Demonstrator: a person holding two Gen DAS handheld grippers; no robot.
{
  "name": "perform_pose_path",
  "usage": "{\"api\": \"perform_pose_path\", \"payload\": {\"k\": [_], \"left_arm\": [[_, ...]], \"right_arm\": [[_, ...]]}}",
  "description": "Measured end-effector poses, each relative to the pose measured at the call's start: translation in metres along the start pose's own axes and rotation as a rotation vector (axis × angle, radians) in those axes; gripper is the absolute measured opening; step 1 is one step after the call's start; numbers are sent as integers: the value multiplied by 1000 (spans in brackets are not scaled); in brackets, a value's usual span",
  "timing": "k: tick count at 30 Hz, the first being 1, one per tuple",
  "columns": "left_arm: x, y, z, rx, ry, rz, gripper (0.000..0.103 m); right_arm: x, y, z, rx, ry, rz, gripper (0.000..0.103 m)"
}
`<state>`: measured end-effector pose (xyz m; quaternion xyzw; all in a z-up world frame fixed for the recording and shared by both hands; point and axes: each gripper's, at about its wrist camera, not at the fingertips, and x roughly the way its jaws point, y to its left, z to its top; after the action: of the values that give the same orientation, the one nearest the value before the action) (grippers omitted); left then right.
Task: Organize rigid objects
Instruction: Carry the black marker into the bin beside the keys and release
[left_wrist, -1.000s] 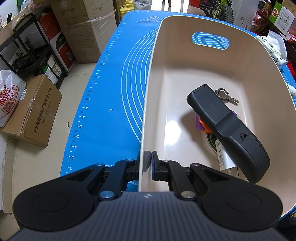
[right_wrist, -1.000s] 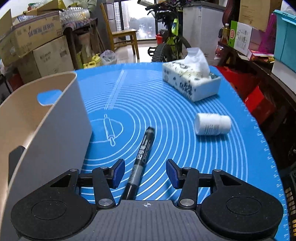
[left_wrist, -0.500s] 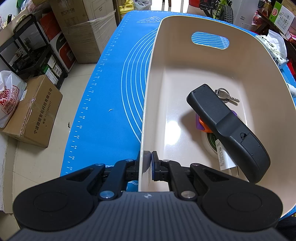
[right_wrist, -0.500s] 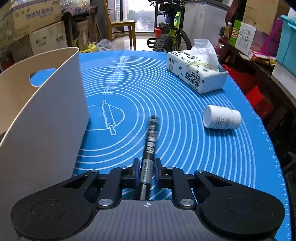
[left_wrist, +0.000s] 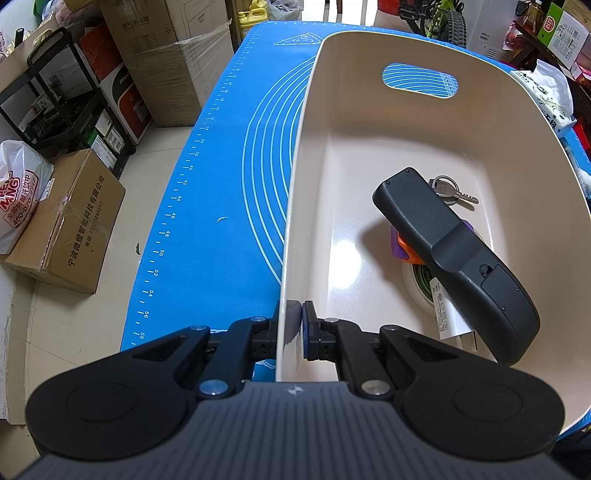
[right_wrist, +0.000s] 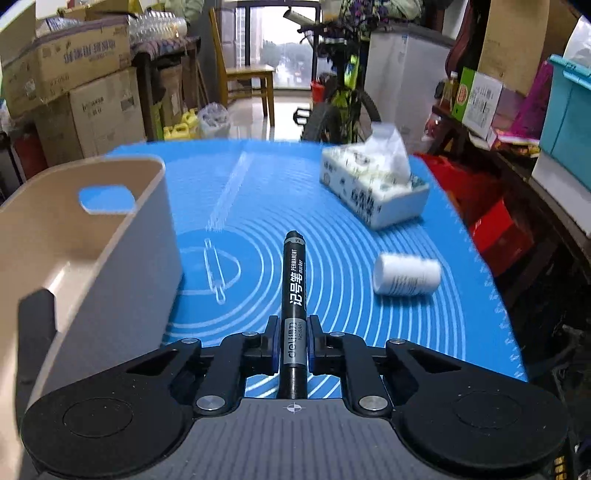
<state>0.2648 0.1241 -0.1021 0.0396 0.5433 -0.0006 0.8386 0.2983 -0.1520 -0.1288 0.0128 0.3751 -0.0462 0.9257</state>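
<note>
My right gripper (right_wrist: 293, 339) is shut on a black permanent marker (right_wrist: 294, 280), which points forward, lifted off the blue mat (right_wrist: 258, 206). A small white bottle (right_wrist: 406, 275) lies on its side on the mat to the right. The beige bin (right_wrist: 110, 229) stands at the left of that view. In the left wrist view my left gripper (left_wrist: 295, 321) is shut on the near wall of the bin (left_wrist: 291, 221). Inside lie a black handheld device (left_wrist: 454, 254), keys (left_wrist: 448, 190), a tape roll (left_wrist: 421, 280) and an orange and purple item (left_wrist: 400, 247).
A tissue pack (right_wrist: 373, 188) sits at the back right of the mat. Cardboard boxes (left_wrist: 70, 221), a black rack (left_wrist: 48, 96) and a bicycle (right_wrist: 340, 96) stand around the table. Shelves with goods line the right side.
The right gripper closed on the marker and lifted it off the mat, so the view rose and tilted up. The left gripper and the bin have not moved.
</note>
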Motion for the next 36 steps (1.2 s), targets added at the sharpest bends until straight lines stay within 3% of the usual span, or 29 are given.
{"api": "perform_pose_path", "payload": {"k": [8,17,27,36], "left_arm": [[0,0,0,1,0,1,9],[0,0,0,1,0,1,9],[0,0,0,1,0,2,9],[0,0,0,2,0,3,9]], "right_arm": [[-48,8,24,-44,-120,54,24],[-90,48,45,-94,-225,186,24],[-76,112,32,-152,-160,307,24],[-55,141,8,-216,-37,322,24]]}}
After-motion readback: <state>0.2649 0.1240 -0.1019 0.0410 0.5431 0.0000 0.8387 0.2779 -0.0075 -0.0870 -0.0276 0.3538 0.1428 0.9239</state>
